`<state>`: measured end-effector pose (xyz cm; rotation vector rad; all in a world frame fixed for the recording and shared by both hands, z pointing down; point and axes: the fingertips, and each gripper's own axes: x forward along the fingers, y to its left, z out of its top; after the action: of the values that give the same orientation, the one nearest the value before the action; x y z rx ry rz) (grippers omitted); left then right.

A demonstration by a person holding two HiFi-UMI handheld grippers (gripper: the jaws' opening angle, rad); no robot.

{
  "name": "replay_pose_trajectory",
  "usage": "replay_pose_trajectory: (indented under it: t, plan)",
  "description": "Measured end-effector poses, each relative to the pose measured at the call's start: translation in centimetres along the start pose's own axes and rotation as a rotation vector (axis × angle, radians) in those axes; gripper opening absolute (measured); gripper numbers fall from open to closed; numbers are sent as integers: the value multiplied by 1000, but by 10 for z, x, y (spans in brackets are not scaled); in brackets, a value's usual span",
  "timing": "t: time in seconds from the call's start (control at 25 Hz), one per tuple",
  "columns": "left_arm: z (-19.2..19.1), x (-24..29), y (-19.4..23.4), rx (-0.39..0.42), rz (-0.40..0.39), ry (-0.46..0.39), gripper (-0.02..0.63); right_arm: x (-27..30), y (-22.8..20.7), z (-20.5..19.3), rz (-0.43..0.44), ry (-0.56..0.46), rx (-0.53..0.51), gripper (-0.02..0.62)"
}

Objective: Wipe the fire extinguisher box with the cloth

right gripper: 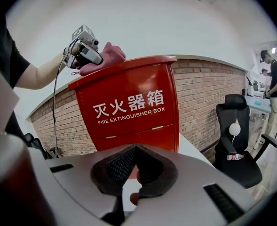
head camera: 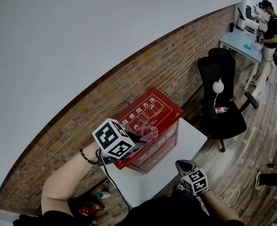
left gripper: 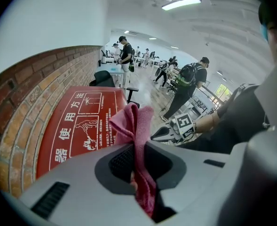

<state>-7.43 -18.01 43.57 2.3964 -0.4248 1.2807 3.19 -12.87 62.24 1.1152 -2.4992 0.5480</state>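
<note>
**Brick wall, red box, cloth at the lid's left end**

Brick wall (head camera: pixel 143 74) runs behind a white table (head camera: pixel 191 136), and the fire extinguisher box (head camera: pixel 152 108) stands at the table's back edge, against that wall. At the left, the left gripper (left gripper: pixel 137 149) is clamped on the pink cloth (left gripper: pixel 132 125), which bunches out past its jaws and rests on the front edge of the red lid, near its left corner. The lid's long axis follows the wall, so most of it lies away to the right of the cloth. I'd guess the wiping stroke runs that way. Further right and lower, the right gripper (right gripper: pixel 134 161) is closed on nothing in front of the box's lettered face, clear of it. The left is plainly the nearer one.
</note>
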Motion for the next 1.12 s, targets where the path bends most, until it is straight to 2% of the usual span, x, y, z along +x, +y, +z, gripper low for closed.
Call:
replay_pose_trajectory:
  t: [0.56,1.12]
  plan:
    - [30,17,8,17,1,28,55,-3,-34,0,8,9,2,20]
    - [63,35,17,41,-35,63,55,-4,-72,3,-2,7,6,20]
